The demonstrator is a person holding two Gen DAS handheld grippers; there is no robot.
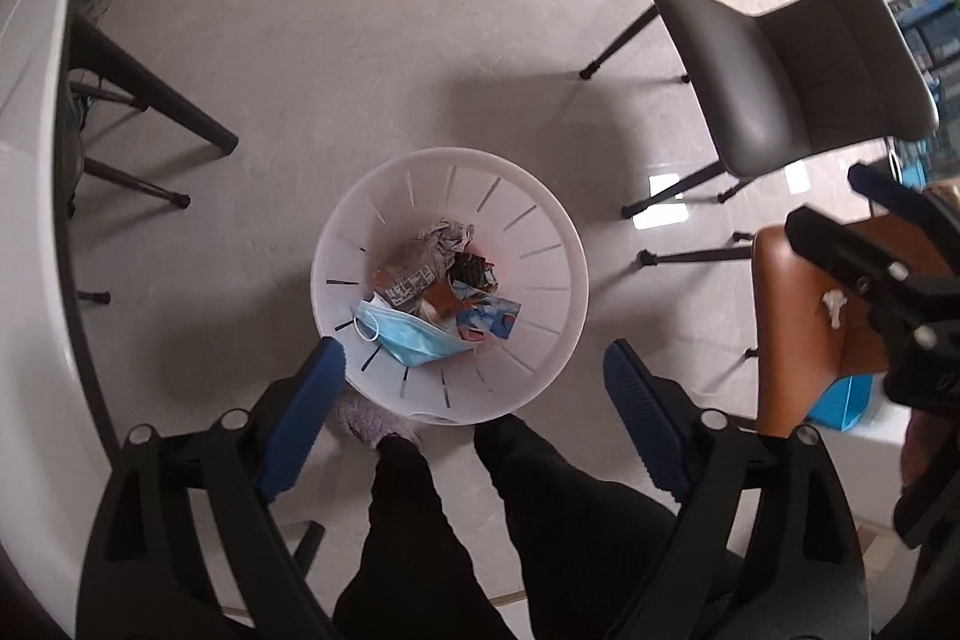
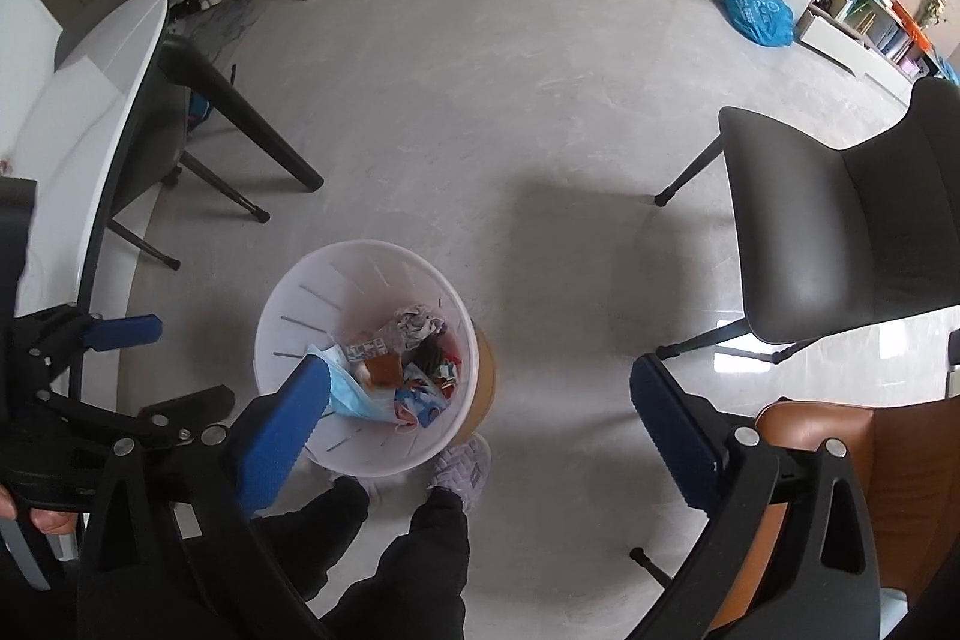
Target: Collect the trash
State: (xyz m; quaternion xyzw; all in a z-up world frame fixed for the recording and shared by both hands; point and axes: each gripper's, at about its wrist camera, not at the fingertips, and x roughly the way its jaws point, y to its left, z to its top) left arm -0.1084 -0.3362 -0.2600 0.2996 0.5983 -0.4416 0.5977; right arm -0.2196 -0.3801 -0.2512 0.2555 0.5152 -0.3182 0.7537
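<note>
Left wrist view: white slotted bin (image 1: 450,196) on the floor holds the trash, a blue face mask (image 1: 414,340) on top (soft, light; probably best pinched mid-fold). Left gripper (image 1: 474,388) and right gripper (image 2: 480,400) both gape, empty.

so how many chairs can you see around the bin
3: a dark grey chair at right, a brown chair nearer right, and one tucked under the white table, mostly hidden.
</note>
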